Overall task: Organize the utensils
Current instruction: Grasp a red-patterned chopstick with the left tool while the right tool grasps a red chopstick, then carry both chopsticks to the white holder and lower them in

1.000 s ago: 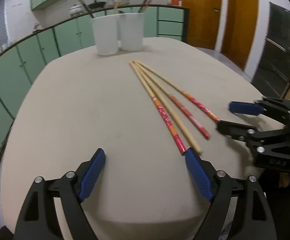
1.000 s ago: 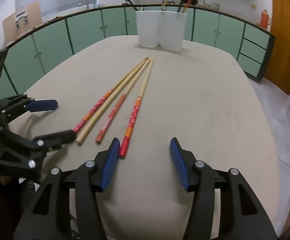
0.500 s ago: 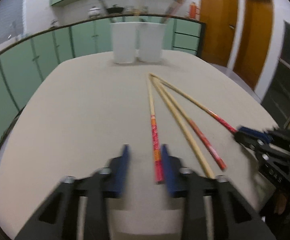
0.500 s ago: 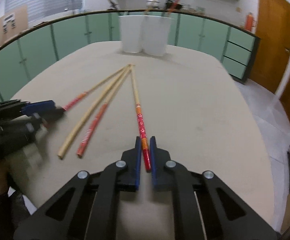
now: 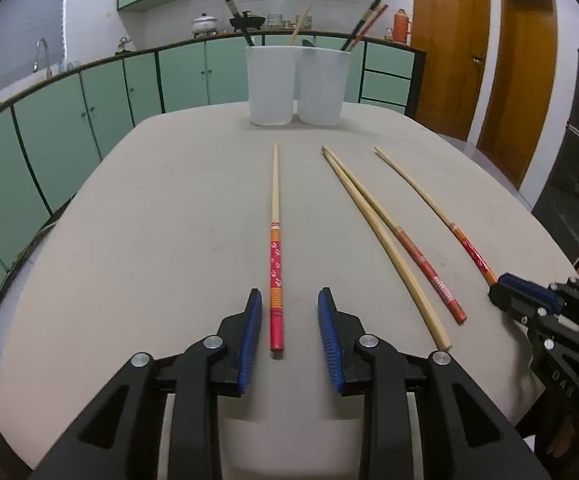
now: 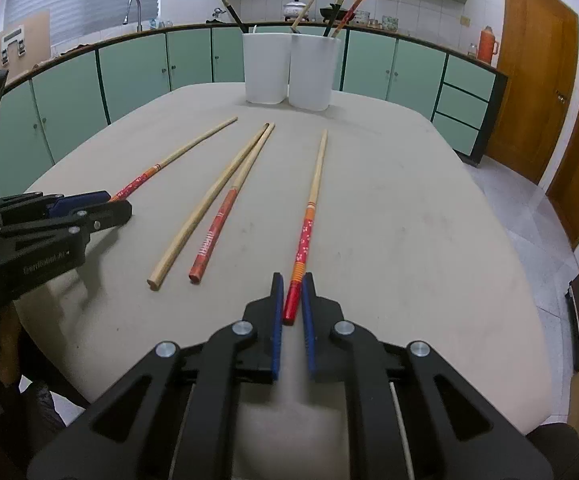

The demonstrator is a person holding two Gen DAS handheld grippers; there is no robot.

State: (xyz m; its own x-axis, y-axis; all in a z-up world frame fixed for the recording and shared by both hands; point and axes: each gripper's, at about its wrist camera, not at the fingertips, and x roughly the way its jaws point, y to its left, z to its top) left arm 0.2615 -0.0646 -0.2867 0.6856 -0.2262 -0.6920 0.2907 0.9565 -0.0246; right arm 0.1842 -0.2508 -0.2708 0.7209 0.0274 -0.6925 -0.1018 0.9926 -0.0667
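Note:
Several long chopsticks lie on the beige table [image 5: 149, 240]. My left gripper [image 5: 289, 304] straddles the red end of one red-and-orange chopstick [image 5: 275, 248]; its jaws stand apart, not touching it. In the right wrist view the left gripper [image 6: 117, 204] looks closed around that chopstick's end [image 6: 145, 178]. My right gripper [image 6: 292, 294] is shut on the red end of another red-and-orange chopstick [image 6: 309, 220]; it also shows in the left wrist view [image 5: 497, 286]. A plain chopstick [image 6: 205, 208] and a red-ended one [image 6: 225, 212] lie between them.
Two white utensil holders [image 5: 269, 84] [image 5: 321, 86] stand side by side at the table's far edge, each with chopsticks in it. Green cabinets [image 5: 89, 120] ring the room. Wooden doors [image 5: 449, 48] are at the right.
Both grippers moved onto chopstick ends; the right one closed from wide open onto its chopstick. The outer two chopsticks have swung away from the middle pair, spreading the fan.

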